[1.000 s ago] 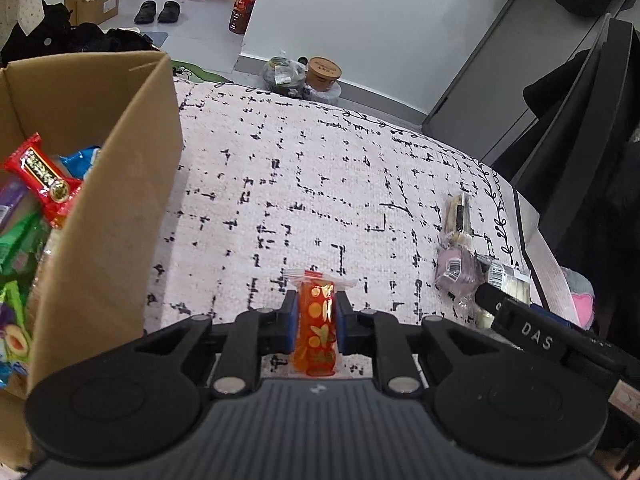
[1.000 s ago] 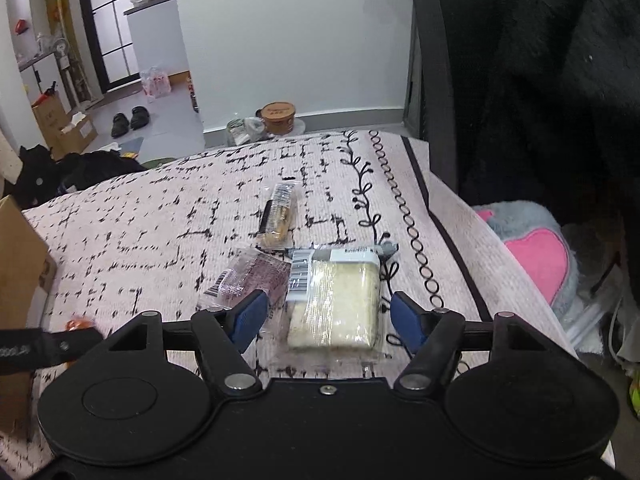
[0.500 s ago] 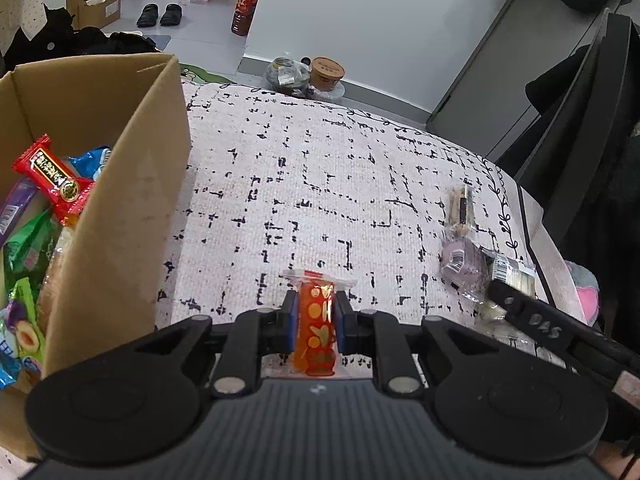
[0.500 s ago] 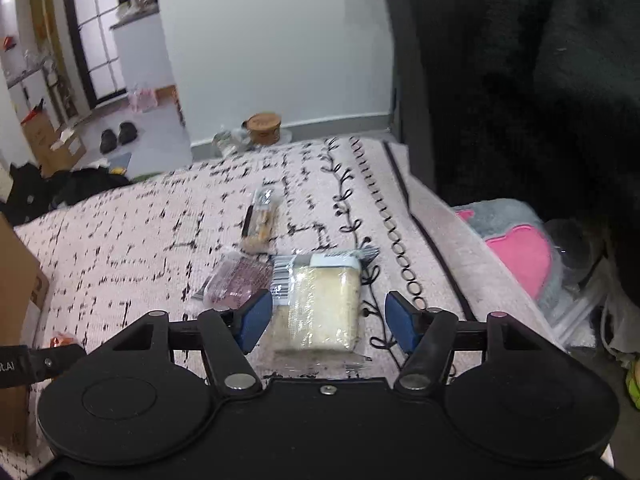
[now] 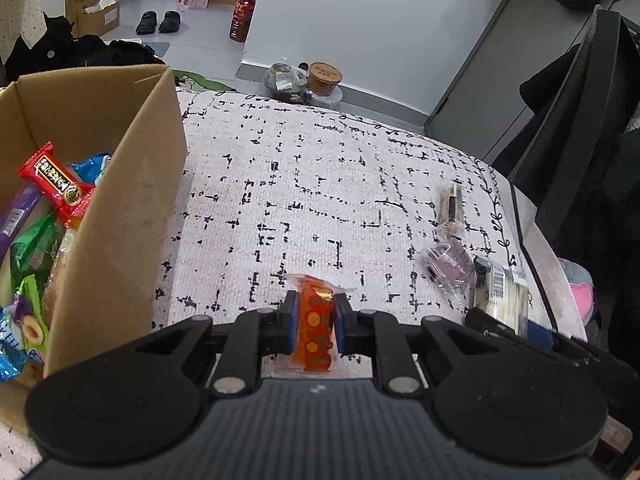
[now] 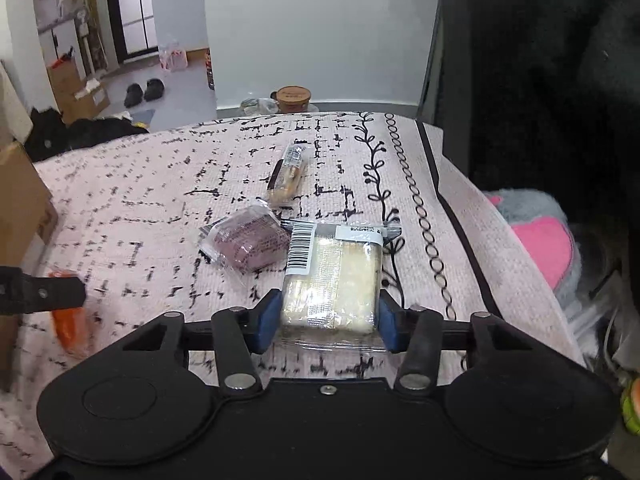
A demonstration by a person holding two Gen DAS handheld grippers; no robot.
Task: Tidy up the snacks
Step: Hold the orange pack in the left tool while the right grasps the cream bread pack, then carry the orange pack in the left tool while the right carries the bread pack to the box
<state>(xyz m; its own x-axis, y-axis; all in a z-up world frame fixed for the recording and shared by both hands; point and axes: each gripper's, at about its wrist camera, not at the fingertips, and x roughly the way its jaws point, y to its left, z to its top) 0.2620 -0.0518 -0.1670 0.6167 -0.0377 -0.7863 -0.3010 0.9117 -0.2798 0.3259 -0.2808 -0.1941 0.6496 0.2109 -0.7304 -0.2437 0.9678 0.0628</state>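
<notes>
My left gripper is shut on an orange dotted snack packet, held just above the patterned cloth, right of the cardboard box. The box holds several snack packs, a red one on top. My right gripper has closed on a pale cake in clear wrap with a barcode, near the cloth's right side. A purple wrapped snack and a brown snack bar lie on the cloth beyond it. The left gripper with the orange packet shows at the left of the right wrist view.
The cloth-covered table ends at the right by a dark chair and a grey-pink plush. Beyond the far edge stand a lidded cup and bags on the floor.
The right gripper's jaws closed in on the pale cake from a wide-open stance. The left gripper with the orange packet pulled back slightly, so more of the box shows.
</notes>
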